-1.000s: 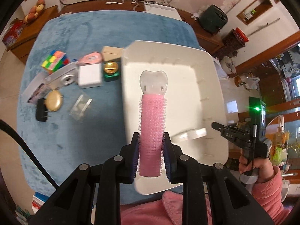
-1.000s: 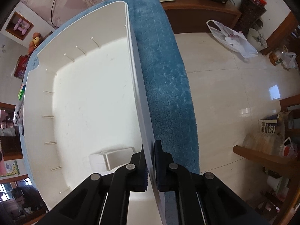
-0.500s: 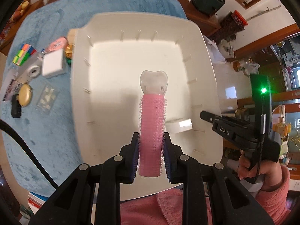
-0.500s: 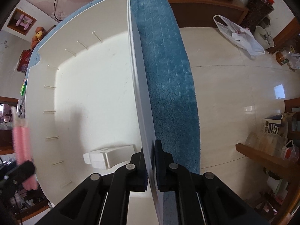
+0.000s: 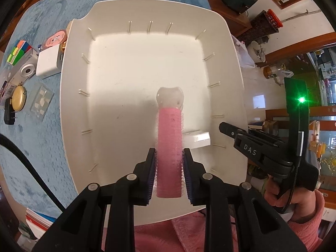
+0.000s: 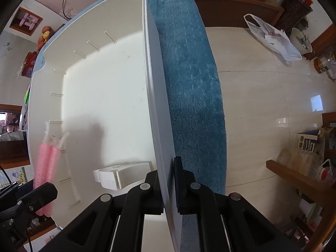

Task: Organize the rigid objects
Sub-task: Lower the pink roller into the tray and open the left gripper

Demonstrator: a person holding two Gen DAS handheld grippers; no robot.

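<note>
Left gripper (image 5: pixel 169 168) swung in from the blue-covered surface (image 5: pixel 35 147) to a spot over the white bin (image 5: pixel 69 96) within the last second; jaws narrow, clamped on the pink hair roller (image 5: pixel 169 147), clear clip end pointing down toward the bin floor. Roller in the air above the bin's near-right part, not yet resting on anything. Likely reading: carry done, release into the bin next.

Right gripper (image 6: pixel 168 180) unmoved, jaws pinched on the bin's right wall, probably steadying it. White plastic piece (image 6: pixel 117 175) already inside, just beside that wall.

Left to sort, out on the surface beyond the bin's left side: puzzle cube (image 5: pixel 17 51), small camera (image 5: pixel 27 71), white box (image 5: pixel 47 64), round gold case (image 5: pixel 18 100), clear blister pack (image 5: pixel 41 103), black plug (image 5: pixel 9 113).

Hard to make out: gap between roller tip and bin floor, foreshortened in both views. Pink round item and a gold one at the bin's far-left corner partly hidden by the rim. Roller's lower end masked by the jaws in the right wrist view.
</note>
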